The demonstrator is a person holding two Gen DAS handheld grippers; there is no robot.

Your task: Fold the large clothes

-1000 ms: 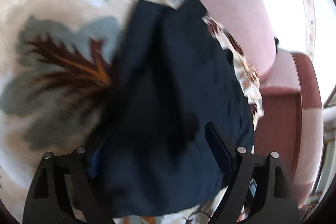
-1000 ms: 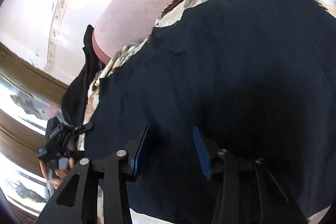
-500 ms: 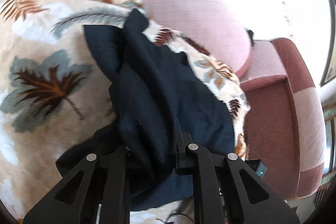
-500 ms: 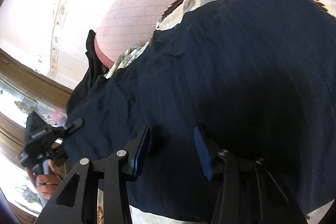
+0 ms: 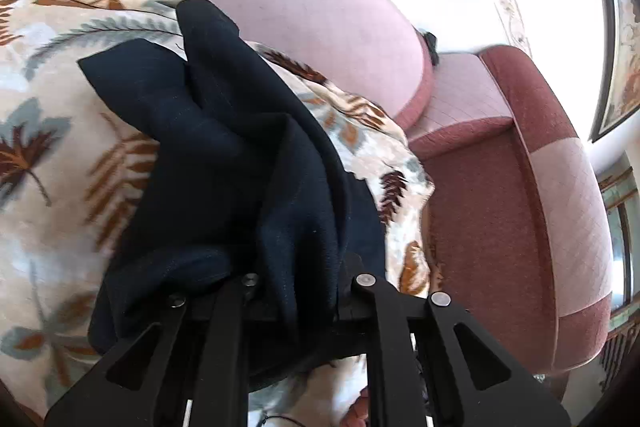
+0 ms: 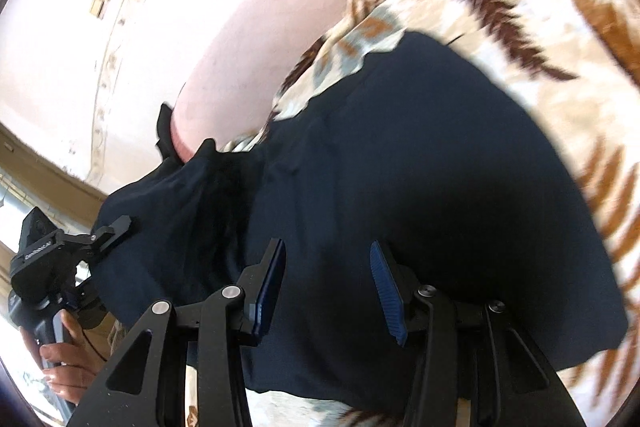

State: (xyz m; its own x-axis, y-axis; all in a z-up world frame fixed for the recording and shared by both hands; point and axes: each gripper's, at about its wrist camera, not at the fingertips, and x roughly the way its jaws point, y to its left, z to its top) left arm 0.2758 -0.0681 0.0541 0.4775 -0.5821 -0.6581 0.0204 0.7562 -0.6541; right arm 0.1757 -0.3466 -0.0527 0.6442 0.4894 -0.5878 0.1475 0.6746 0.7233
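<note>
- Gripping a bunched edge of the dark navy garment (image 5: 224, 155), your left gripper (image 5: 300, 291) has its 2 fingers clamped on the cloth.
- Your right gripper (image 6: 326, 291) has its fingers apart, hovering over the flat cloth; nothing sits between them, and I cannot tell whether the tips touch it.
- Carry the lifted edge across in 1 smooth arc, and keep the far part flat with the right side.
- The garment lies on the leaf-print blanket (image 5: 52, 163), on the pink sofa (image 5: 304, 7).
</note>
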